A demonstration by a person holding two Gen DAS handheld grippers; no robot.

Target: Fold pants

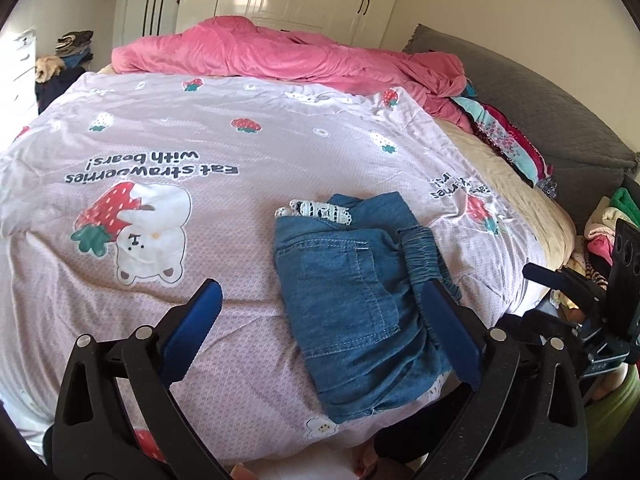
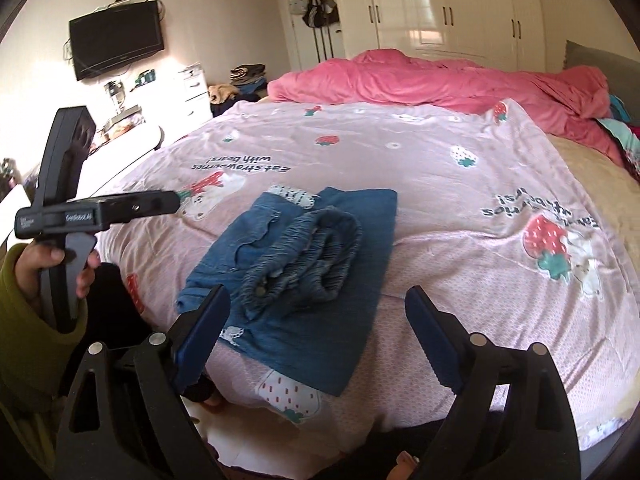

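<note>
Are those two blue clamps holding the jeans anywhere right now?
No. The left gripper and right gripper are open and empty; the folded pants lie free on the bed.

I note a strawberry-print sheet over the bed, pink duvet bunched behind it, white wardrobe beyond, wall-mounted TV at left.

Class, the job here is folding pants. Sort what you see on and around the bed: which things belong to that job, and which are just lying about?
Belongs to the job:
- folded blue denim pants with elastic waistband
- open left claw
- open right claw
- pink strawberry-and-bear printed bedsheet, the work surface

Just lying about:
- crumpled pink blanket
- grey quilted headboard
- black wall-mounted television
</note>
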